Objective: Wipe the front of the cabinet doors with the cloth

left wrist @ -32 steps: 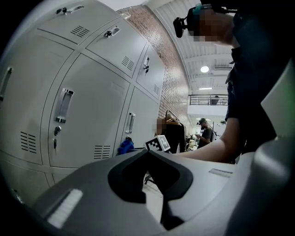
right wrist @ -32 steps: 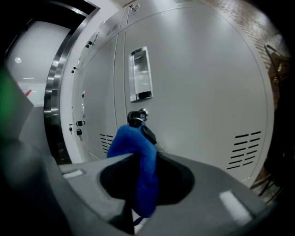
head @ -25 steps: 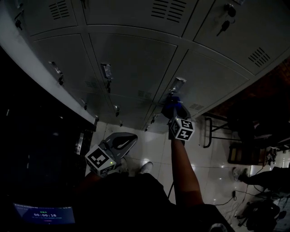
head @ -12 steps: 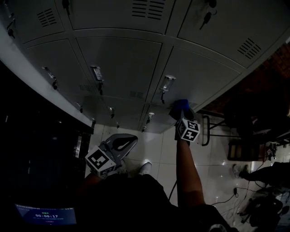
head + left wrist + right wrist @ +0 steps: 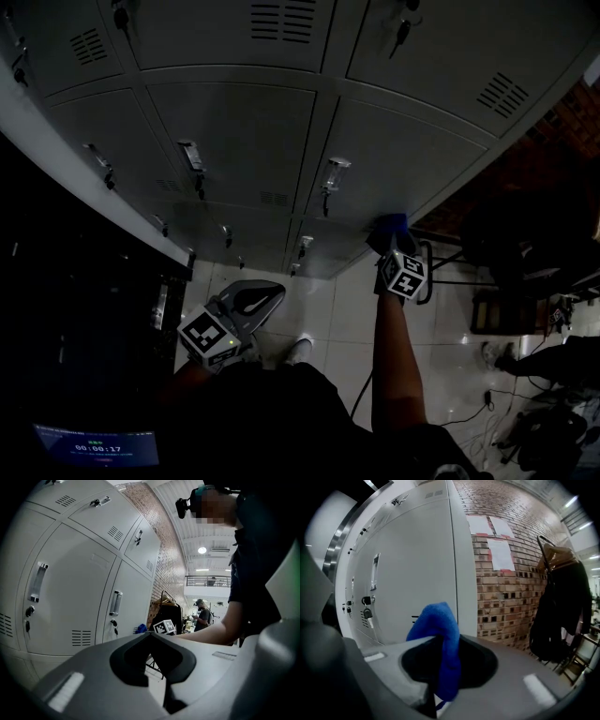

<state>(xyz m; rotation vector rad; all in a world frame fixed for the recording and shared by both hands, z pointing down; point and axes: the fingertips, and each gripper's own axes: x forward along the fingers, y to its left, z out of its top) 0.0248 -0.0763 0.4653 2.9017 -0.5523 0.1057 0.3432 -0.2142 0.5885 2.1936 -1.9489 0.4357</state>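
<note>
The head view is heavily underexposed. In both gripper views the cabinet doors (image 5: 70, 597) are evenly lit; edges are bowed and blackened.

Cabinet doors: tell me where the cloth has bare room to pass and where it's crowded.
Bare: the right door's flat panel from its handle to its far edge, above the cloth; the middle door's panel above its vent. Crowded: the strips at the handles, where locks hang.
</note>
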